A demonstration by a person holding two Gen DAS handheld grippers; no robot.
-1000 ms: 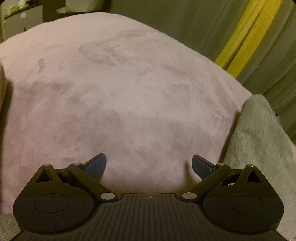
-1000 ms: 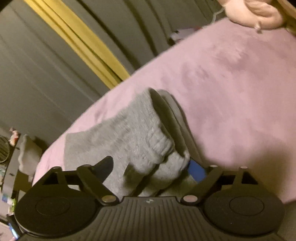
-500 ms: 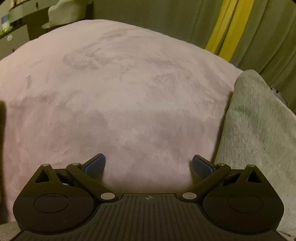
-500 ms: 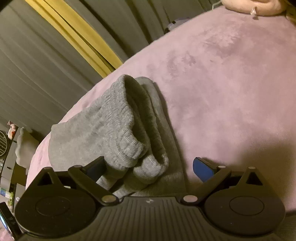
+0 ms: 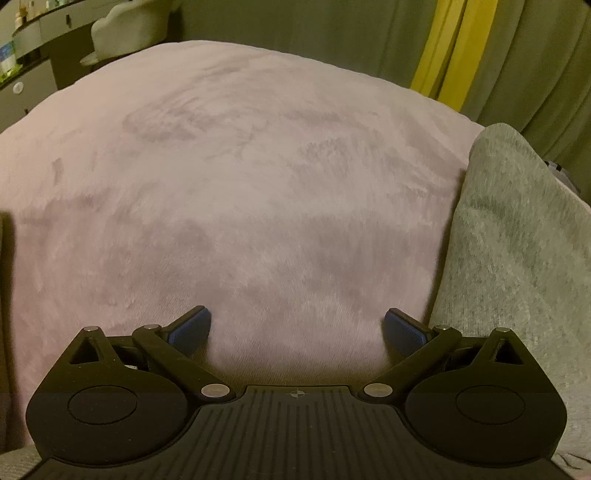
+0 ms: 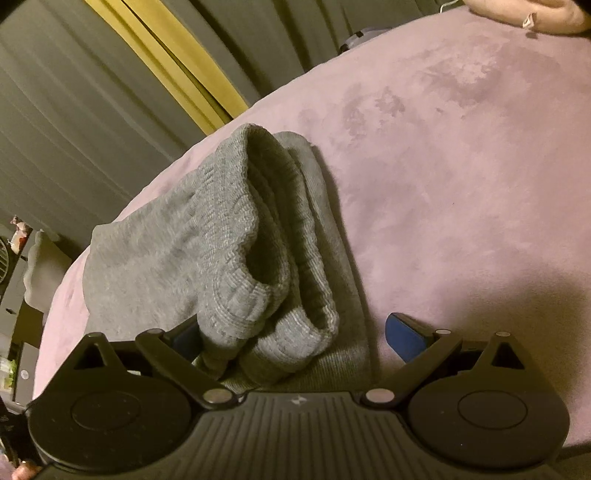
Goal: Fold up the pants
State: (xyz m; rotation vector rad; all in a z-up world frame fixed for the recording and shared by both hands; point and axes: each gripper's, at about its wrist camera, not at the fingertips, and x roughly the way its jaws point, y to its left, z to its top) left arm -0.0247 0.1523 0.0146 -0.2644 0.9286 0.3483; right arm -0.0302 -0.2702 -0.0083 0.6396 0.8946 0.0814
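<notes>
The grey knit pants (image 6: 221, 236) lie folded in a thick bundle on the pink bedspread (image 6: 461, 166), ribbed cuffs toward the camera. My right gripper (image 6: 291, 338) is open; the cuffs sit between its blue pads, covering most of the left pad, and nothing is pinched. In the left wrist view the pants (image 5: 517, 236) show as a grey mound at the right edge. My left gripper (image 5: 297, 326) is open and empty over the bedspread (image 5: 240, 184), its right pad just left of the pants.
Grey curtains with a yellow stripe (image 5: 447, 51) hang behind the bed. A dresser with a pale object (image 5: 125, 29) stands at the far left. A pink plush item (image 6: 535, 14) lies at the bed's far right corner.
The right gripper has opened and let go of the pant cuffs, which now rest folded on the bed. The left gripper's view has shifted, bringing more of the pants in at the right.
</notes>
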